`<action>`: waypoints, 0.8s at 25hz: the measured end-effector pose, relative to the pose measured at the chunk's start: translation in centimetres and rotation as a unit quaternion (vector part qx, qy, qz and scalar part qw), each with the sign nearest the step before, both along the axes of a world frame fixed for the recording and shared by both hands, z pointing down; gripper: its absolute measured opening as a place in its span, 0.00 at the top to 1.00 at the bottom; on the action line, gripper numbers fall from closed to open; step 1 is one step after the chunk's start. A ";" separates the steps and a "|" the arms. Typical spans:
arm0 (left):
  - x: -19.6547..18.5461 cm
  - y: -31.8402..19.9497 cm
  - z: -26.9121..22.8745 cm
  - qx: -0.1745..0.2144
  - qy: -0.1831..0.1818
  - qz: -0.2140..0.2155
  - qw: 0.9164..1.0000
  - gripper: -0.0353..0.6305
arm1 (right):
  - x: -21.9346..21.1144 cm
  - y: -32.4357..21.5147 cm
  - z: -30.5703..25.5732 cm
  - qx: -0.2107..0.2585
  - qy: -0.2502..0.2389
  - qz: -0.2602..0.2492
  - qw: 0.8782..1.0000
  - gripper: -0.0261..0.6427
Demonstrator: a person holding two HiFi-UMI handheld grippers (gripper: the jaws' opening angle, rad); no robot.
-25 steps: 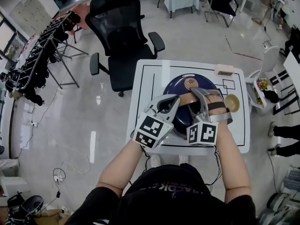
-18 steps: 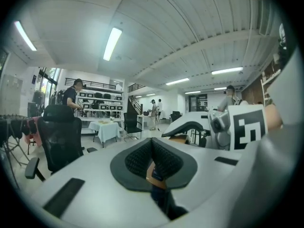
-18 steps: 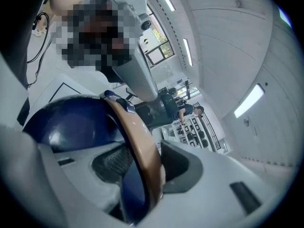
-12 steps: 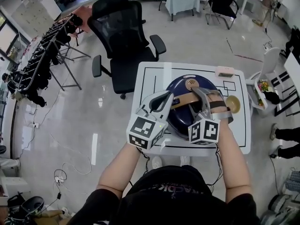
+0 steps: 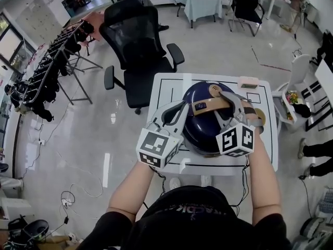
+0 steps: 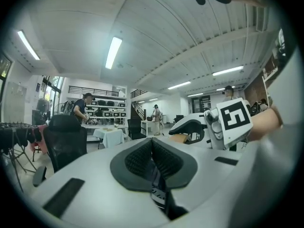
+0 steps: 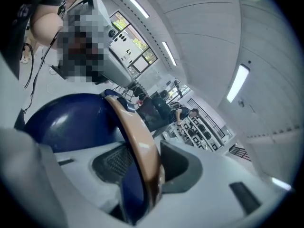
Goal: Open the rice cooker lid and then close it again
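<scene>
Both hands have come up since the earlier frames, and the dark blue rice cooker [image 5: 200, 129] now bulks larger and nearer in the head view, its dome tipped toward the camera, which I read as the opening stroke under way. The seam between lid and body is hidden, so I cannot tell how far the lid has parted. The cooker stands in the middle of the white tabletop [image 5: 165, 87], and nothing of its inside shows. A black office chair [image 5: 136, 40] sits just beyond the tabletop's far left corner. To the right, on the floor, a white bin [image 5: 289, 82] holds a few colourful things too small to name. The tan handle [image 5: 209, 106] that arches over the dome has swung up with the right hand. The right claw [image 5: 225, 101] has its jaws set wide and closed on that handle, which the right gripper view shows as the tan strip [image 7: 138, 144] filling the gap between the pads. The left claw [image 5: 179, 109] is closed with nothing in it, its pads meeting in the left gripper view [image 6: 153, 158], and it hovers just beside the cooker's left flank. If the lid is to reach fully open, the lift likely has further to go. A small pink object [image 5: 248, 82] lies at the tabletop's far edge.
</scene>
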State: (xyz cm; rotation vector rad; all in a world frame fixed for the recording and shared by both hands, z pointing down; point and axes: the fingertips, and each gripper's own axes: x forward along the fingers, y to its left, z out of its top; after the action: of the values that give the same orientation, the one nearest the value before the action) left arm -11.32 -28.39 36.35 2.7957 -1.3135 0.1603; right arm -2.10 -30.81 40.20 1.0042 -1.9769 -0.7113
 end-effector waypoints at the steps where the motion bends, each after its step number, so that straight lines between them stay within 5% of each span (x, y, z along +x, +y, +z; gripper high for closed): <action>1: -0.1 0.0 -0.3 0.003 0.001 -0.003 1.000 0.94 | 0.3 -0.1 -0.4 -0.001 -0.011 0.000 1.000 0.70; 9: -0.7 0.4 -2.1 0.024 0.005 -0.025 0.999 0.94 | 3.6 -0.6 -3.0 -0.015 -0.123 0.010 0.992 0.70; 20: 1.8 1.4 -2.3 0.026 -0.004 -0.024 0.999 0.94 | 9.1 -1.4 -5.6 -0.038 -0.286 0.023 0.957 0.70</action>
State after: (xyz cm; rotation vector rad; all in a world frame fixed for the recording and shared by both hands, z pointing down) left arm -9.48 -27.03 34.05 2.8061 -1.4044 0.1365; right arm 7.03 -32.16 34.56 1.3095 -2.4356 -0.3304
